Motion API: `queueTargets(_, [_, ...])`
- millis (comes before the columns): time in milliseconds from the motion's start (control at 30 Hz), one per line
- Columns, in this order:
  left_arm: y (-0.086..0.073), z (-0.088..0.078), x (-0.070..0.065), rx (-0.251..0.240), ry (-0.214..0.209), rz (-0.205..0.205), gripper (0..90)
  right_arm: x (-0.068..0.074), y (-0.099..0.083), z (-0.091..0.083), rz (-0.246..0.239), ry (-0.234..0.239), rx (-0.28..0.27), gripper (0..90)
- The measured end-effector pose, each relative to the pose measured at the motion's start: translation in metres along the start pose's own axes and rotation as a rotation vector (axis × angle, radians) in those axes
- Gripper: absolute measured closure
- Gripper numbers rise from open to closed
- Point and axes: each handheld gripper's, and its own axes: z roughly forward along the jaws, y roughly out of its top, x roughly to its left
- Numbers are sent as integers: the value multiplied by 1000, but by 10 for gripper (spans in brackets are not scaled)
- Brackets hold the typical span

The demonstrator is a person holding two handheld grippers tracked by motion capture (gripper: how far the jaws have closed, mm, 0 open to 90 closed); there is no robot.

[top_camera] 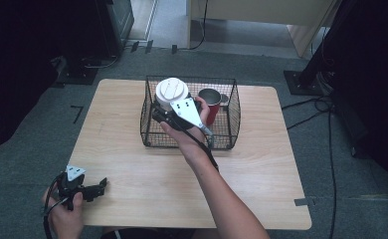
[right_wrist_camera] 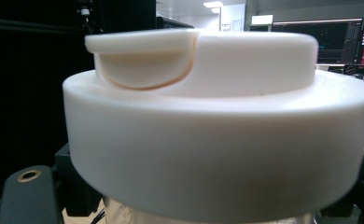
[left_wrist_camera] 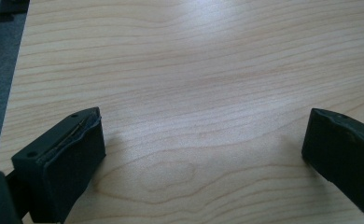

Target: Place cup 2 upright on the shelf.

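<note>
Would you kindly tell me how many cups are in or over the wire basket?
2: a white-lidded cup held by the right hand-held gripper over the basket's left part, and a red mug inside at the right. Nothing else shows through the mesh.

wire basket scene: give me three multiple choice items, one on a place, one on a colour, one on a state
1. Where is the red mug?
A. inside the wire basket
B. on the floor
C. in the left claw

2. What colour is the lid on the cup in the right claw?
A. blue
B. white
C. green

3. How is the left claw?
A. shut on a spoon
B. shut on the mug
C. open, holding nothing

A, the mug stands within the basket's mesh walls.
B, the lid shows white up close.
C, bare table lies between its jaws.
</note>
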Motion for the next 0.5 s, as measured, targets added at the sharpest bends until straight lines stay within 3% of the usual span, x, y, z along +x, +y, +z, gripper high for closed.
queueTargets(300, [0, 0, 0, -1, 0, 0, 0, -5, -10, 20, 2, -12, -19, 157])
queueTargets(500, [0, 0, 0, 1, 0, 1, 0, -8, -18, 33, 2, -30, -3, 157])
